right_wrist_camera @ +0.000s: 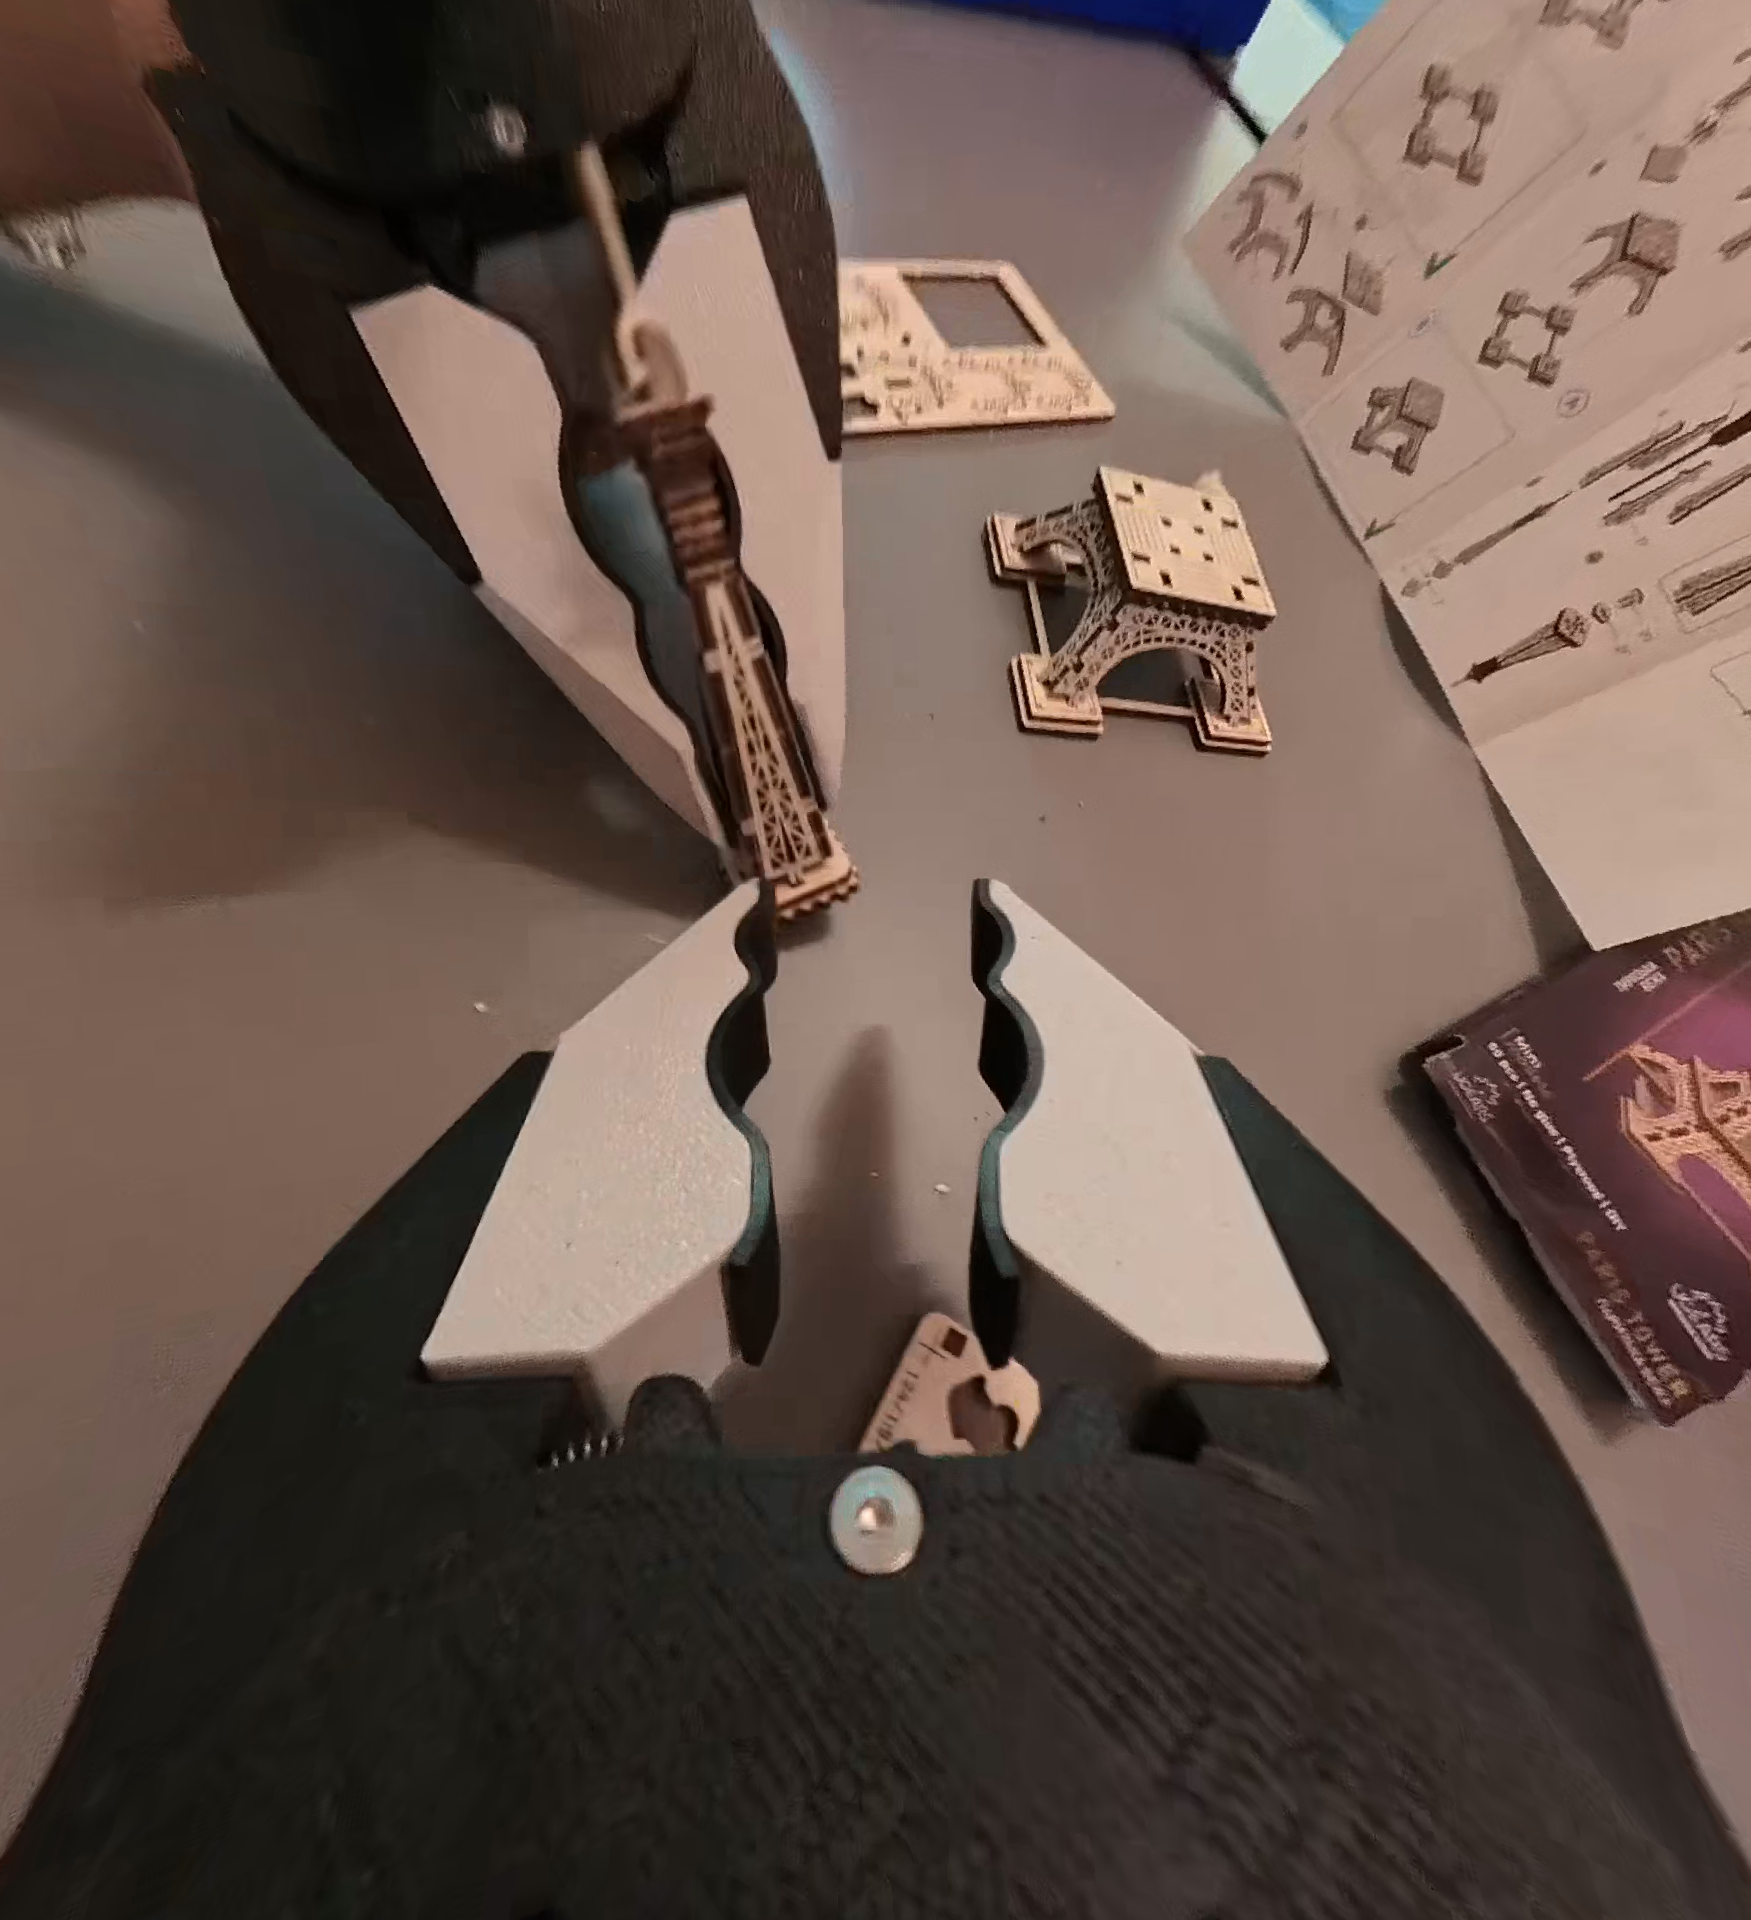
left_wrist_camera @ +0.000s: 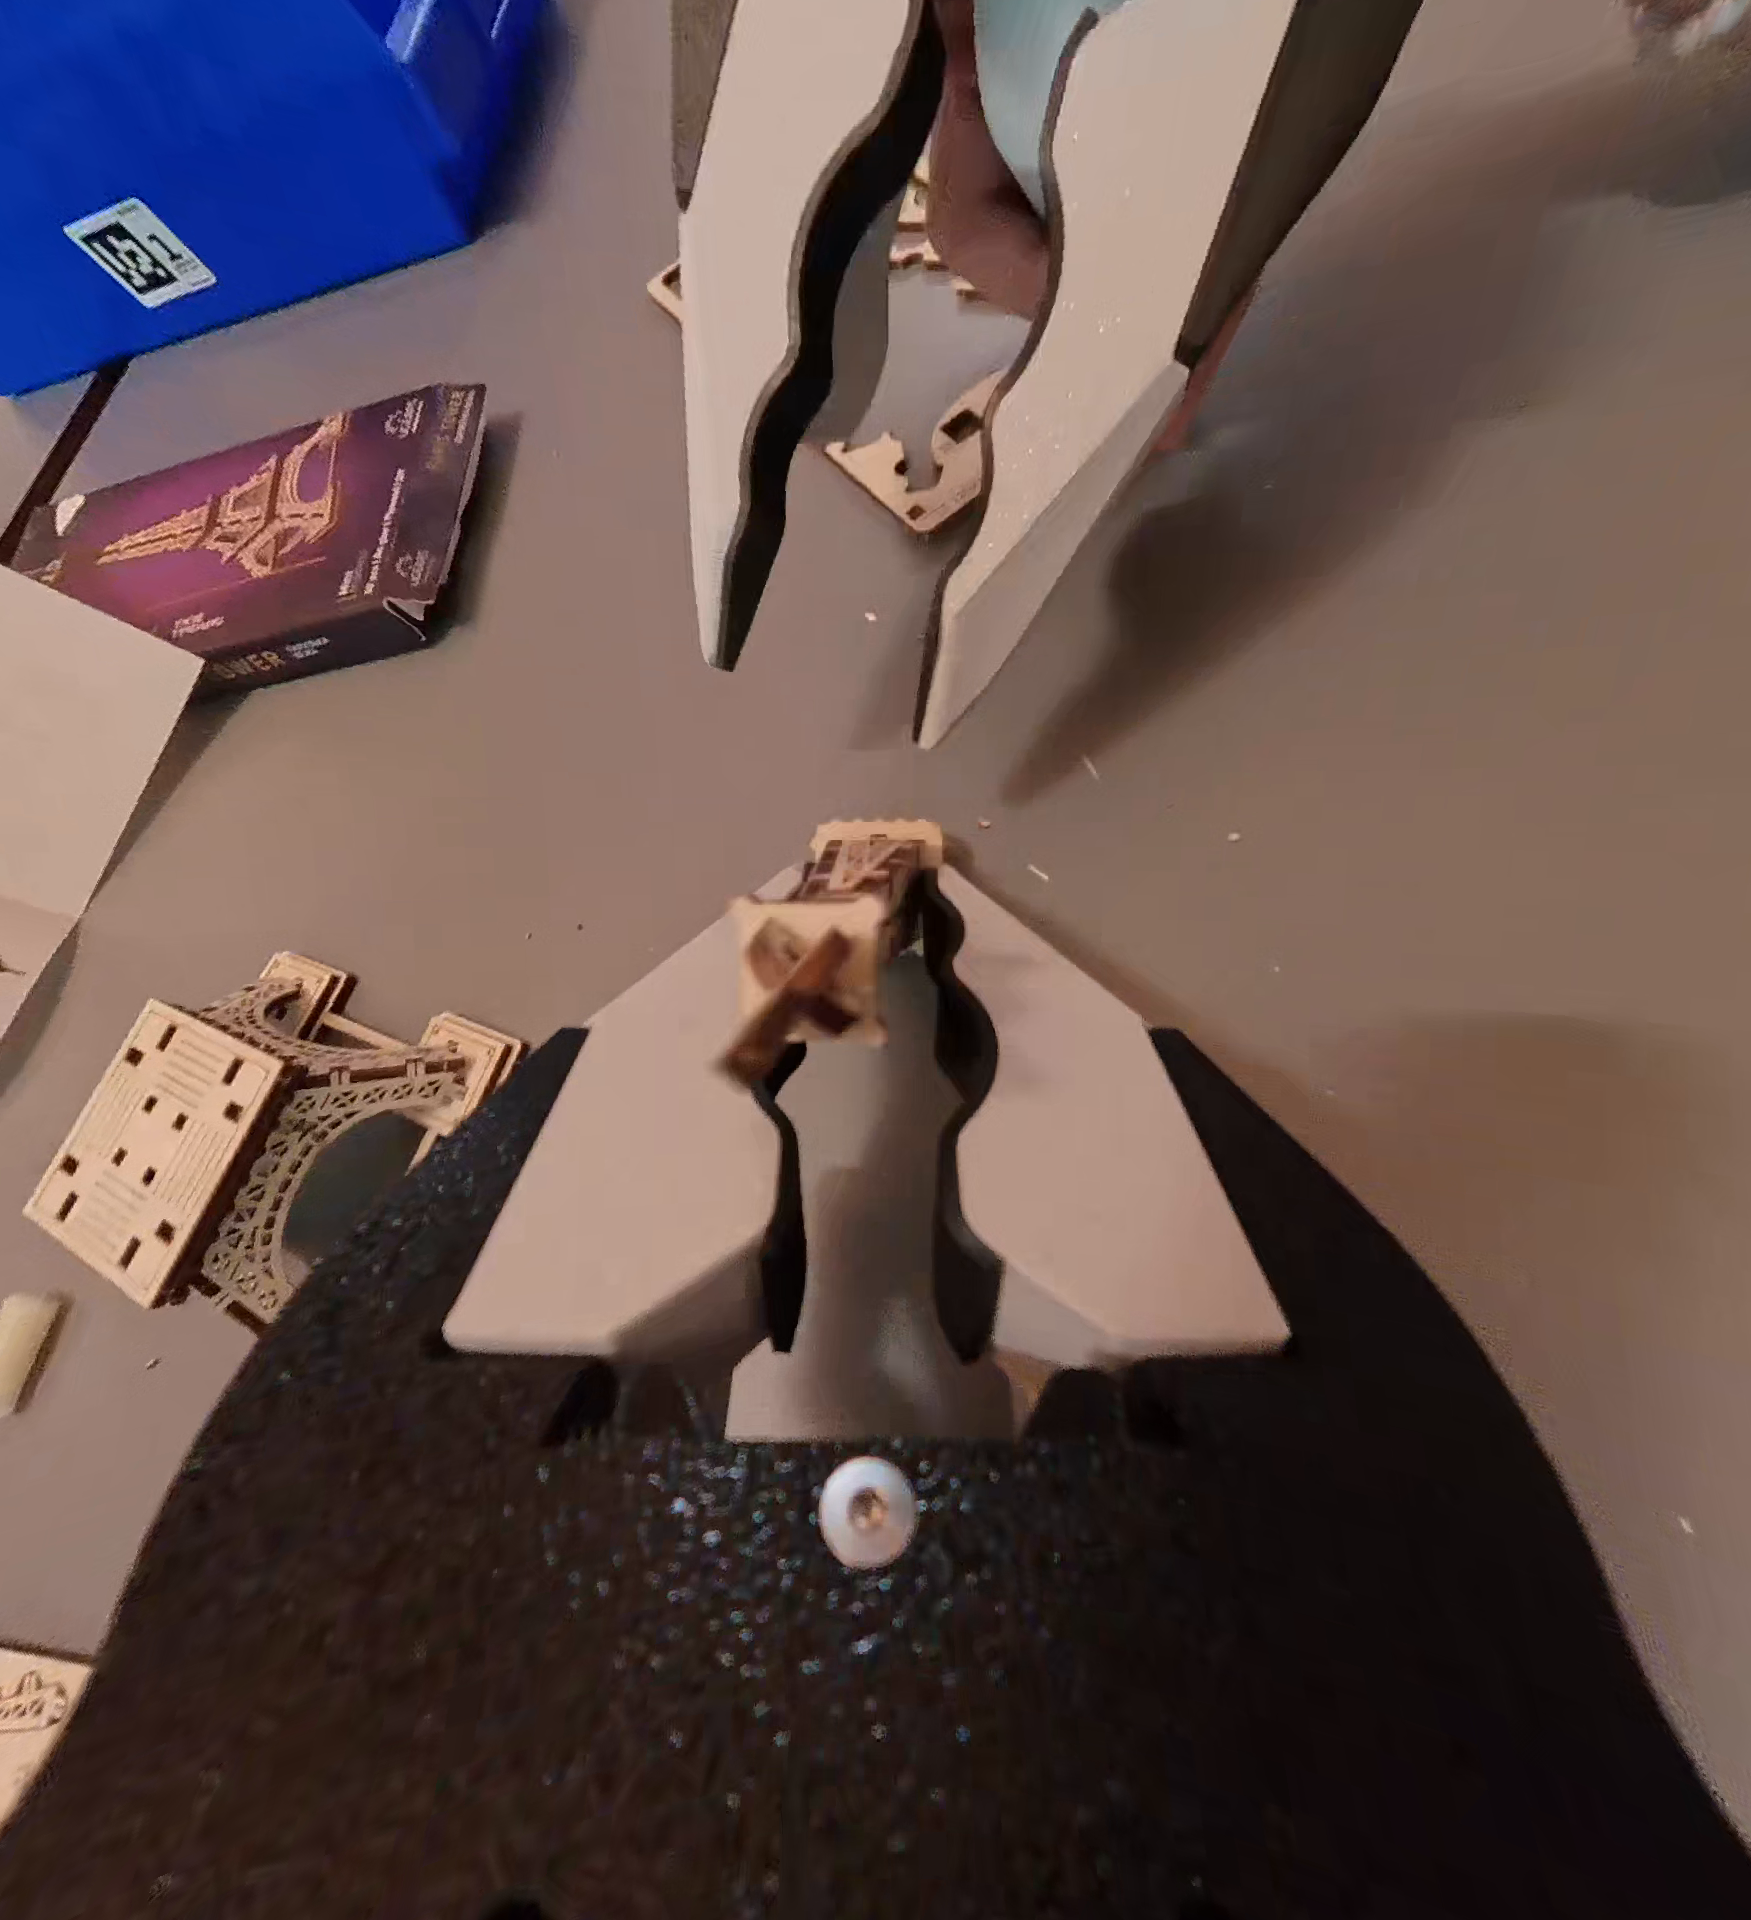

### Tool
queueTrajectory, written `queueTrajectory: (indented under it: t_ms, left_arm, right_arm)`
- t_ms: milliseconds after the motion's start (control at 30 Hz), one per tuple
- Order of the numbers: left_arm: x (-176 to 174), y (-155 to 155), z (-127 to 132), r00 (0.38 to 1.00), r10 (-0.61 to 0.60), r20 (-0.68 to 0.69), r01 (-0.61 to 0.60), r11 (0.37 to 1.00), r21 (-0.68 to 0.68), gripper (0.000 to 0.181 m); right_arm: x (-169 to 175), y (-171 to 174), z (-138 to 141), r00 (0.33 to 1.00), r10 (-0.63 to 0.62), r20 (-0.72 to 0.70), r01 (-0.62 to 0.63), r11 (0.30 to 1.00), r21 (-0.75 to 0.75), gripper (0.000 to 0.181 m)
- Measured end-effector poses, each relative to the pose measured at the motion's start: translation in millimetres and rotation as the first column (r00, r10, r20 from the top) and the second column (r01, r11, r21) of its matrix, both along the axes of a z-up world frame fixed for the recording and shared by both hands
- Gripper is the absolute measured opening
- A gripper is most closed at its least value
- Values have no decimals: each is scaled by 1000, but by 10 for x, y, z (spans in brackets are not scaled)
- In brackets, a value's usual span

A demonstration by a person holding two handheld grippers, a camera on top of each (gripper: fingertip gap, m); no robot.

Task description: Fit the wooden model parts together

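Observation:
My left gripper (left_wrist_camera: 850,909) is shut on the slim upper section of the wooden tower (left_wrist_camera: 835,935). In the right wrist view the left gripper (right_wrist_camera: 777,831) comes in from the upper left, with the tower section (right_wrist_camera: 715,613) lying lengthwise between its fingers. The section's wider foot points down at the grey table (right_wrist_camera: 1266,935), just beside my right gripper's left fingertip. My right gripper (right_wrist_camera: 871,904) is open and empty; it also shows in the left wrist view (left_wrist_camera: 824,701), facing the left one. The tower base (right_wrist_camera: 1141,592) with its four arched legs stands on the table, apart from both grippers.
An instruction sheet (right_wrist_camera: 1577,416) and the purple kit box (right_wrist_camera: 1660,1174) lie to the right. A punched-out wooden sheet (right_wrist_camera: 964,353) lies farther back. A small wooden piece (right_wrist_camera: 954,1392) lies under my right gripper. A blue bin (left_wrist_camera: 175,156) and a pale block (left_wrist_camera: 9,1351) sit at the left. My two grippers' fingertips are within a few centimetres of each other.

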State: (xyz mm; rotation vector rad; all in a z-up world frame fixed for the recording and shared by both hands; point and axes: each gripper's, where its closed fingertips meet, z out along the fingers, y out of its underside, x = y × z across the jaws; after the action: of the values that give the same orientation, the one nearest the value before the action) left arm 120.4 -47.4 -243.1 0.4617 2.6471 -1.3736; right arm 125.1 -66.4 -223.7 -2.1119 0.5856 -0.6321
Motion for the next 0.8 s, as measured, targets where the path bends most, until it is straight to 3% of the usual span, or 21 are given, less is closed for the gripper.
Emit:
queueTrajectory:
  t_ms: [200, 300, 800]
  left_arm:
    - [47, -26, -33, 995, 4, -103, 2, 999, 54, 17]
    - [83, -46, -34, 996, -3, -93, 11, 996, 88, 17]
    - [78, -132, -113, 993, -41, -114, 83, 916, 393, 17]
  right_arm:
    - [10, 124, -57, 995, 89, -32, -90, 996, -12, 39]
    - [21, 50, -168, 996, 65, -65, -68, 996, -57, 36]
    - [-28, -257, -141, 992, -57, -116, 60, 998, 23, 27]
